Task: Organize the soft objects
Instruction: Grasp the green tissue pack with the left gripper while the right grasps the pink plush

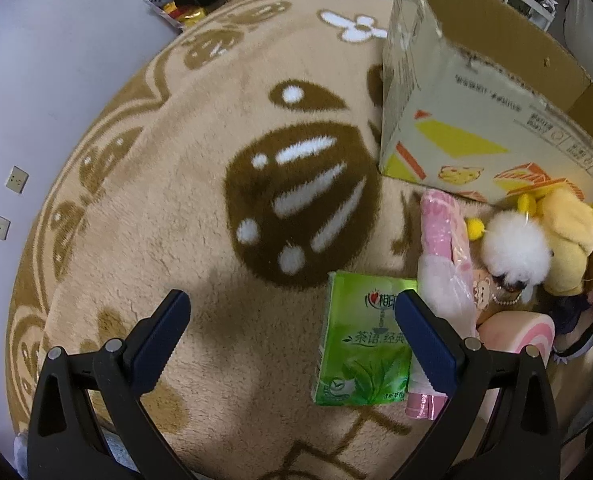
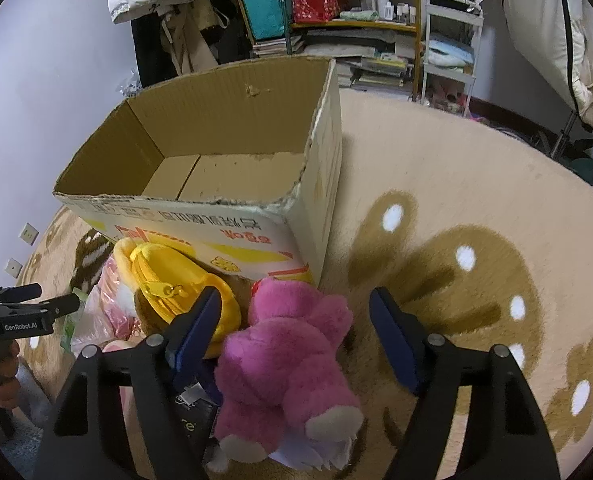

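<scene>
Pink plush toy [image 2: 288, 364] beside open cardboard box [image 2: 232, 160]

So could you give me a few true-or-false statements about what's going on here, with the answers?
1. The cardboard box has toys inside. False: what shows of its inside is bare.
2. The pink plush toy lies on the rug between the right gripper's open jaws. True.
3. The left gripper is clamped on the green tissue pack. False: its jaws are open and hold nothing.
4. A yellow zip pouch lies beside the box. True.
</scene>
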